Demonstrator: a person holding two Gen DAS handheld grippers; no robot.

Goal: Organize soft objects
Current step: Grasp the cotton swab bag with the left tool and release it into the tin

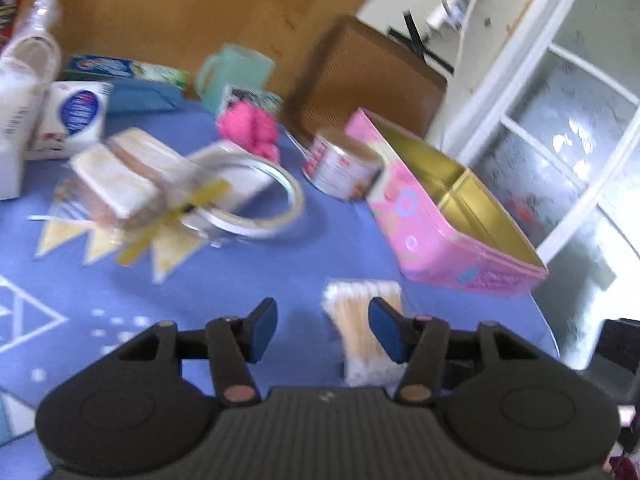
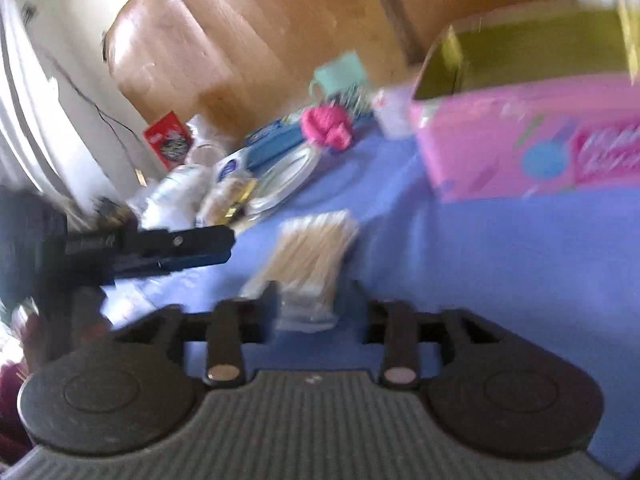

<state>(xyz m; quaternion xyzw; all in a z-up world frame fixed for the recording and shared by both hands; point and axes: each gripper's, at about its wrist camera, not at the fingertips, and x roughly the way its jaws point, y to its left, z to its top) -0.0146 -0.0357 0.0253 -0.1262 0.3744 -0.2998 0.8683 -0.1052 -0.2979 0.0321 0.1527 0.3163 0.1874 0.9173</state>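
Left wrist view, left tool (image 1: 323, 330): we are seeing its blue pads standing apart with nothing pressed between them; the right pad is overlapping the pack in the picture, contact unclear.
Left wrist view, cotton swab pack (image 1: 362, 320): we are finding it lying flat on the blue surface (image 1: 240, 280), at about 1 o'clock from the tool's gap.
Left wrist view, pink tin (image 1: 436, 208): it is sitting open at 2 o'clock from the pack, its gold inside split by a divider.
Left wrist view, pink soft object (image 1: 250, 126): we are seeing it far back at 11 o'clock, near the teal cup (image 1: 232, 74).
Left wrist view, tape ring (image 1: 248, 196): lying at 10 o'clock, beside a small can (image 1: 340, 164).
Right wrist view, right tool (image 2: 316, 304): blurred, yet we are seeing its jaws spread wide, gripping nothing.
Right wrist view, pack (image 2: 312, 256): we are seeing it at 12 o'clock, its near end lying between the fingers.
Right wrist view, other tool (image 2: 200, 246): reaching in from 9 o'clock, just beside the pack.
Right wrist view, tin (image 2: 532, 140): standing at 2 o'clock.
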